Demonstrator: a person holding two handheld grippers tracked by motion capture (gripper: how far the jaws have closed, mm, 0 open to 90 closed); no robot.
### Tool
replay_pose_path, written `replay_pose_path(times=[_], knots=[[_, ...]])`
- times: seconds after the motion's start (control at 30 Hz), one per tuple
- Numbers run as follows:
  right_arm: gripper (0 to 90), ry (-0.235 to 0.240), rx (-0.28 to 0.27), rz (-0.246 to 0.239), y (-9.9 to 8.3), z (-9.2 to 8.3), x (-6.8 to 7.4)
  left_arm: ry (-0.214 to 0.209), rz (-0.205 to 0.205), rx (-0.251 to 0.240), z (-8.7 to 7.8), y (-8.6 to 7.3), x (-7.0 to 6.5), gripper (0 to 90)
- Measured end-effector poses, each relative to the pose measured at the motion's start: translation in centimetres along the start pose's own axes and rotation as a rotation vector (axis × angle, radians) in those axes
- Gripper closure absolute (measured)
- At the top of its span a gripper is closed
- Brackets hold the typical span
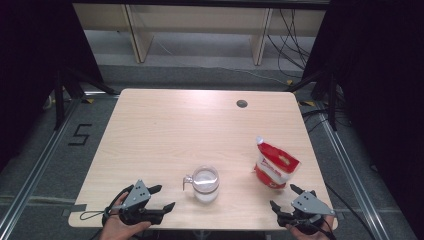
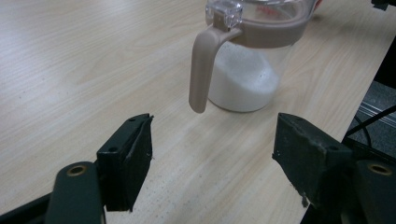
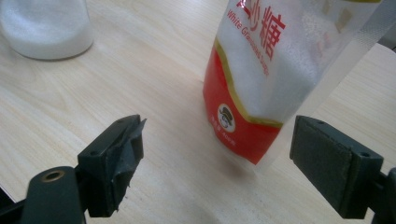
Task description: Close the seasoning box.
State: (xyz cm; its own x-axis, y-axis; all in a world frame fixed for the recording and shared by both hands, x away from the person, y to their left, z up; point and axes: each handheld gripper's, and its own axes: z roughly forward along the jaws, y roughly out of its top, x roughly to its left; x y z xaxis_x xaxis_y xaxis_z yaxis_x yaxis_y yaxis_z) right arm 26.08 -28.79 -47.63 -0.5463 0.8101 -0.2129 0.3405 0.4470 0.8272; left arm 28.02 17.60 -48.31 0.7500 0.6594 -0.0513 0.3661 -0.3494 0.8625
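Pale wood fills the middle of the high view: a table [image 1: 165, 130] on a grey floor, dark curtains at both sides, a small round grommet [image 1: 242, 103] near its far edge. Low in the frame, centre, stands a clear jug [image 1: 205, 183] holding white granules; to its right, a red-and-white sugar bag [image 1: 274, 167] stands upright. The left tongs [image 1: 164, 197] at lower left and the right tongs [image 1: 283, 197] at lower right both stand wide, holding nothing.

From the left gripper view, the jug [image 2: 252, 60] sits at upper centre, its beige handle [image 2: 201, 70] hanging toward the camera, ahead of the open jaws. Judging by this, the approach is in hand; next the jaws must advance around the handle and close.

From the right gripper view, the bag [image 3: 261, 79] rises just ahead of the wide jaws, untouched, the jug [image 3: 44, 28] at upper left. Nothing blocks either reach.
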Motion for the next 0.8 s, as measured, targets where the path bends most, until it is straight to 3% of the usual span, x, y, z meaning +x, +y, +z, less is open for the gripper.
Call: replay_pose_path(times=[0.03, 0.07, 0.13, 0.2, 0.23, 0.27, 0.4, 0.43, 0.47, 0.5, 0.53, 0.57, 0.6, 0.63, 0.7, 0.73, 0.8], knots=[[18.1, 0.0, 0.0, 0.002, 0.0, 0.0, 0.0, 0.007, -0.001, 0.018, -0.1, -0.1, 0.0, 27.6], [18.1, 0.001, -0.001, 0.002, 0.0, 0.0, 0.0, 0.007, 0.014, 0.007, 0.0, -0.3, 0.1, 27.5], [18.0, 0.002, -0.001, 0.002, 0.0, 0.0, 0.0, 0.016, 0.047, 0.031, -0.1, -0.4, 0.3, 27.1], [17.7, 0.005, 0.003, 0.007, -0.1, 0.0, 0.0, 0.015, 0.007, 0.029, 0.0, -0.7, 0.0, 26.4], [17.6, 0.003, 0.001, 0.003, -0.1, 0.1, -0.1, 0.013, 0.01, 0.03, 0.0, -0.8, 0.0, 25.9], [17.5, 0.003, 0.001, 0.003, -0.1, 0.1, -0.1, 0.013, 0.041, 0.039, -0.1, -0.8, 0.2, 25.3], [16.6, 0.014, 0.008, 0.011, -0.1, 0.1, -0.1, 0.023, 0.016, 0.055, 0.0, -1.2, -0.1, 23.2], [16.5, 0.014, 0.009, 0.012, -0.2, 0.1, -0.1, 0.027, 0.027, 0.07, -0.1, -1.3, 0.0, 22.4], [16.1, 0.01, 0.017, 0.036, -0.2, 0.1, 0.0, 0.028, 0.038, 0.055, 0.1, -1.4, 0.1, 21.2], [15.9, 0.009, 0.017, 0.053, -0.2, 0.0, 0.1, 0.033, 0.0, 0.053, 0.2, -1.5, -0.1, 20.4], [15.8, 0.02, 0.017, 0.032, -0.3, 0.1, -0.1, 0.029, -0.002, 0.055, 0.2, -1.6, -0.2, 19.5], [15.8, 0.017, 0.017, 0.03, -0.3, 0.1, -0.1, 0.034, 0.043, 0.075, 0.1, -1.5, 0.1, 18.9], [15.7, 0.029, 0.025, 0.051, -0.3, 0.2, 0.0, 0.027, 0.006, 0.07, 0.2, -1.7, -0.2, 18.6], [15.7, 0.034, 0.025, 0.047, -0.3, 0.3, -0.1, 0.028, 0.002, 0.076, 0.2, -1.8, -0.2, 18.3], [15.7, 0.032, 0.027, 0.029, -0.4, 0.4, -0.1, 0.027, 0.043, 0.092, 0.2, -1.7, 0.0, 17.5], [15.7, 0.034, 0.03, 0.027, -0.4, 0.4, -0.1, 0.03, 0.016, 0.1, 0.2, -1.8, -0.2, 17.5], [15.7, 0.058, 0.043, 0.041, -0.5, 0.5, 0.0, 0.021, 0.036, 0.086, 0.3, -1.7, -0.1, 17.5]])
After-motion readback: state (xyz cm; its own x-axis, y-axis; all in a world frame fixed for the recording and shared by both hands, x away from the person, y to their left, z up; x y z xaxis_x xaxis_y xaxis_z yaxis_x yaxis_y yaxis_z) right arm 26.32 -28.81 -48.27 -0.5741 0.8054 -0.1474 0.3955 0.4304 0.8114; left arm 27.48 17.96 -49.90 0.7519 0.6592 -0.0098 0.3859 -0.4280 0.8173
